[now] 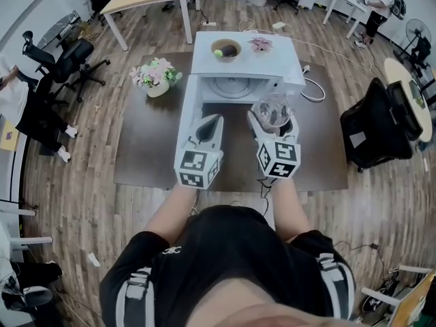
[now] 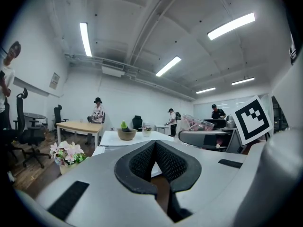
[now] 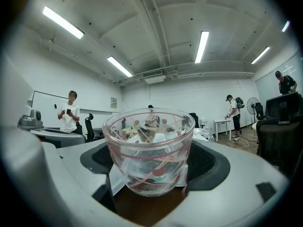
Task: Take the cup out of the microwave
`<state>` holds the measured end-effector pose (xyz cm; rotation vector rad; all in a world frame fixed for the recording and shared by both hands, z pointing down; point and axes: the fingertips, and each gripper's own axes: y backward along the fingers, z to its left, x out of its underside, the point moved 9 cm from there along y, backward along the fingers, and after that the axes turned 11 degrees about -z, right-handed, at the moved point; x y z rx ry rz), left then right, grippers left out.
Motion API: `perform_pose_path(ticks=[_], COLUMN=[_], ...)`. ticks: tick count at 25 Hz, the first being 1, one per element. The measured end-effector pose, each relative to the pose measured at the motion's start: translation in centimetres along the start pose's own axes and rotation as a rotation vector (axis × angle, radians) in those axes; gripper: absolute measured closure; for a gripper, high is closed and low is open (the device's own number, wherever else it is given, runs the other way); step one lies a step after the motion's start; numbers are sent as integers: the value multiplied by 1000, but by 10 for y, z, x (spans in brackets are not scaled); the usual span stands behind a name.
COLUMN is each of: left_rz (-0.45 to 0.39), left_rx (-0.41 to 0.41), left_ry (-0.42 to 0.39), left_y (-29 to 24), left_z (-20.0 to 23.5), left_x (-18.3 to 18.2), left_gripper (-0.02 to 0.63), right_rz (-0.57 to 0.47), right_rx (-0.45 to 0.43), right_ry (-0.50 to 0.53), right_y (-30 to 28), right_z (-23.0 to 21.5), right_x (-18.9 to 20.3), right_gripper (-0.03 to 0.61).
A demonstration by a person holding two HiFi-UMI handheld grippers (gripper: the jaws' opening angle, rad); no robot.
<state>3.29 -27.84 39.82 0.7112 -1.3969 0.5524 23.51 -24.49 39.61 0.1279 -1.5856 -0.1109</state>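
A clear glass cup [image 1: 271,109] with a red pattern is held upright between the pads of my right gripper [image 1: 272,119], out in front of the white microwave [image 1: 245,63]. In the right gripper view the cup [image 3: 149,150] fills the gap, with both pads pressed on its sides. The microwave's door [image 1: 191,111] stands swung open to the left, and the glass turntable [image 1: 231,87] shows inside. My left gripper [image 1: 210,122] hangs beside that door, its pads [image 2: 142,162] closed on each other with nothing between them.
A bowl [image 1: 225,50] and a small flower pot [image 1: 260,44] sit on top of the microwave. A pot of pink flowers [image 1: 157,77] stands on the brown table [image 1: 146,148] at the left. A black chair [image 1: 378,125] is at the right, and office chairs [image 1: 68,63] at the left.
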Motion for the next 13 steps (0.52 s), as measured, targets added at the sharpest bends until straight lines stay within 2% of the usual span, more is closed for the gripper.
perform_pose_path(ticks=[13], left_rz=[-8], left_rx=[-8], left_ry=[-8], left_y=[-3], left_z=[-6], left_x=[-1], left_gripper=[612], right_rz=[23], right_rx=[-29], right_ry=[-1], right_y=[0], right_z=[0], right_x=[4], right_gripper=[118])
